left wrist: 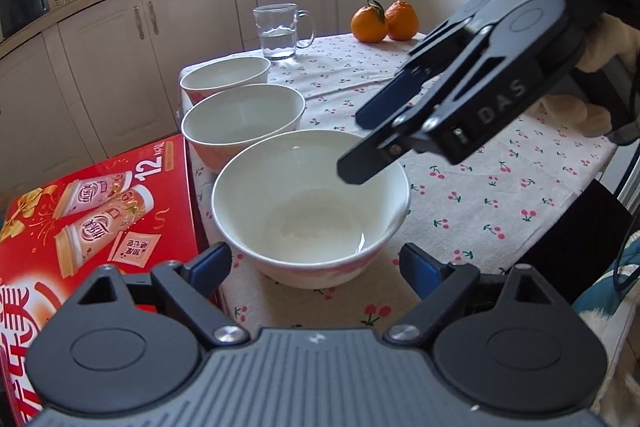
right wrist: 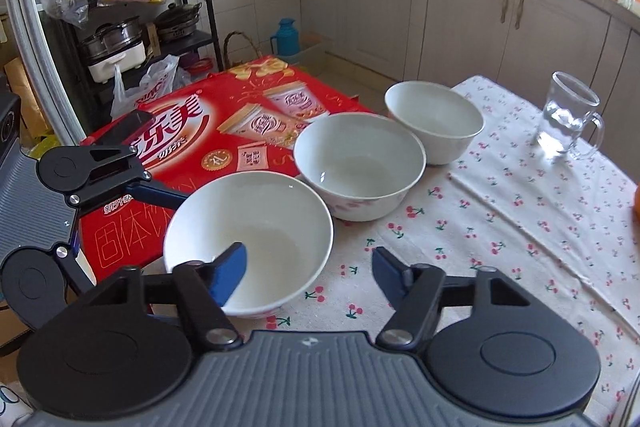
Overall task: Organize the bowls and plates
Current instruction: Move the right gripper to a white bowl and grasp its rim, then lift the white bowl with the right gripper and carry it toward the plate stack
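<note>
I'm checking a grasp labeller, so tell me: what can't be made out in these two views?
- Right gripper, right wrist view: one finger inside the near bowl, one outside; whether the pads touch the rim is unclear.
- Near bowl's front wall, left wrist view: partly hidden by the left gripper.
- Orange, right wrist view: cut off by the right edge.
</note>
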